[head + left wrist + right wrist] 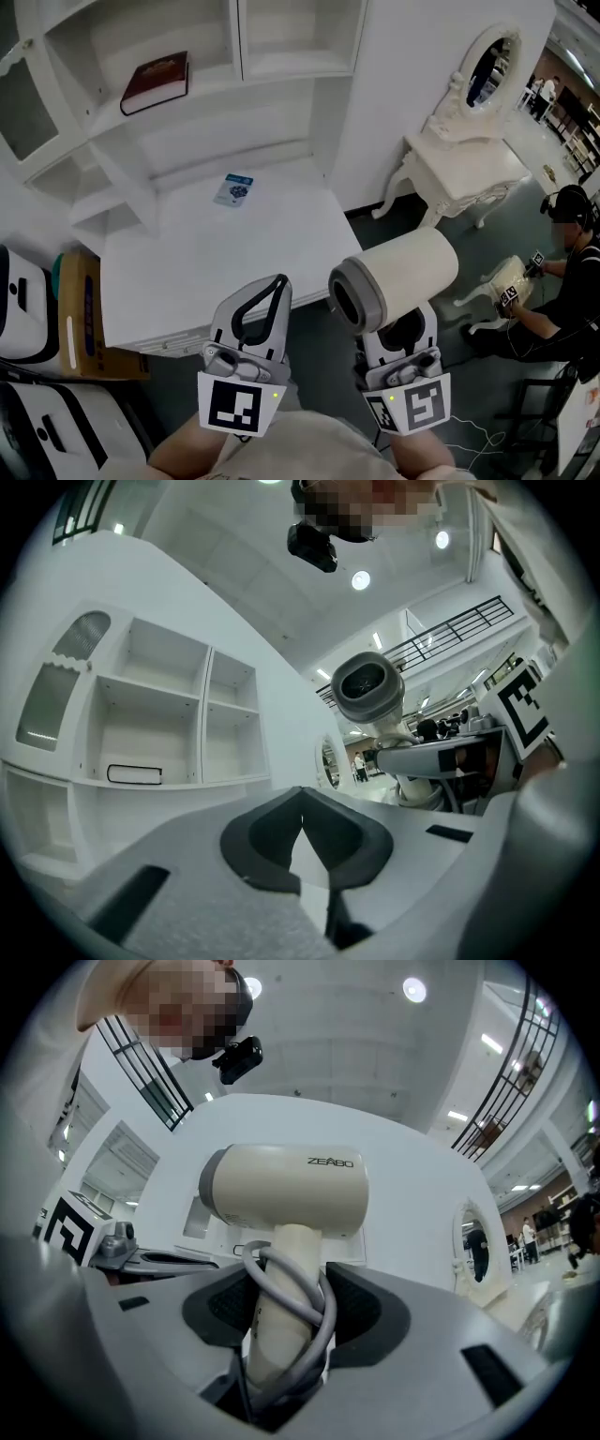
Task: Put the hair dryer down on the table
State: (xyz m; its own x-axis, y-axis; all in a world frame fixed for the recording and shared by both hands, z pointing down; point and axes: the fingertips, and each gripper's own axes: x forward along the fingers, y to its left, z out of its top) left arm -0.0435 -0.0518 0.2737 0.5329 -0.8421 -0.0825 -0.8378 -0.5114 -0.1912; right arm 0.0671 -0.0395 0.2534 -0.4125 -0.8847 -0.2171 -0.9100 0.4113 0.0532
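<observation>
Right gripper (286, 1312) is clamped on the handle of the cream hair dryer (286, 1190) — a grey cord (317, 1309) loops round that handle, and the barrel sits above the jaws. From the head view the dryer is held in the air, just off the near right corner of the white table (225, 253). Left gripper (302, 803) holds nothing — its jaw tips meet.
</observation>
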